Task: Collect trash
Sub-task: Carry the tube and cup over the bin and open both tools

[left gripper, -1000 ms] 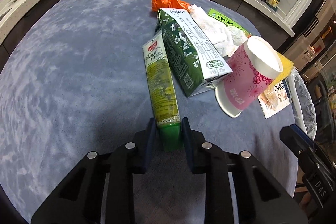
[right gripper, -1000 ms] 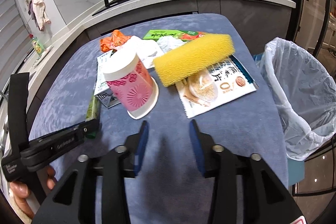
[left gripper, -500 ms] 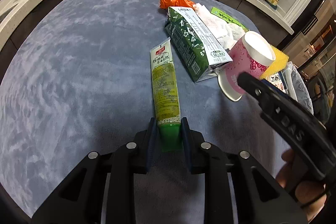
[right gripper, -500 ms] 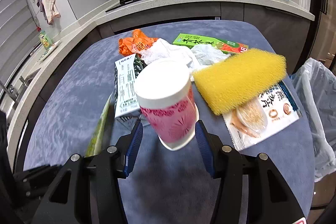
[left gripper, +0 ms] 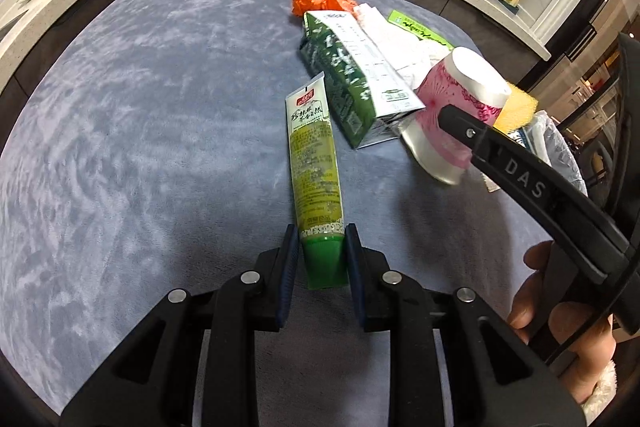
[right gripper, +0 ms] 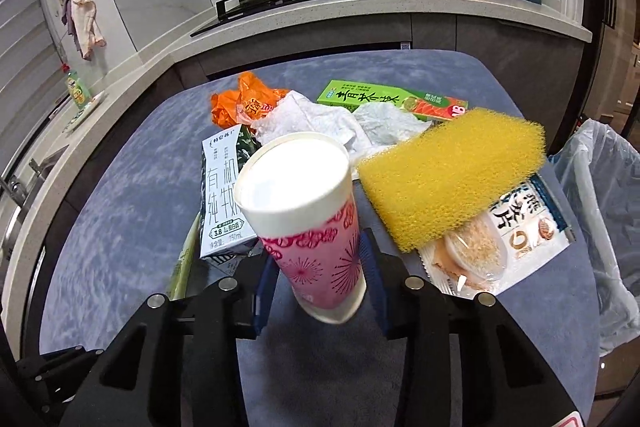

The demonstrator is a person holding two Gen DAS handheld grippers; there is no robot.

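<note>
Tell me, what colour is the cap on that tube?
Green; the tube cap shows best in the left wrist view.

Both tools are matte black plastic, each left gripper [left gripper: 322,259] and right gripper [right gripper: 318,283] finger lined with a dark blue pad and fixed to angular, ribbed arms by round silver screw heads. The right tool's long black side arm carries raised letters reading "DAS". A fluffy white cuff [left gripper: 600,401] shows at the wrist.
</note>
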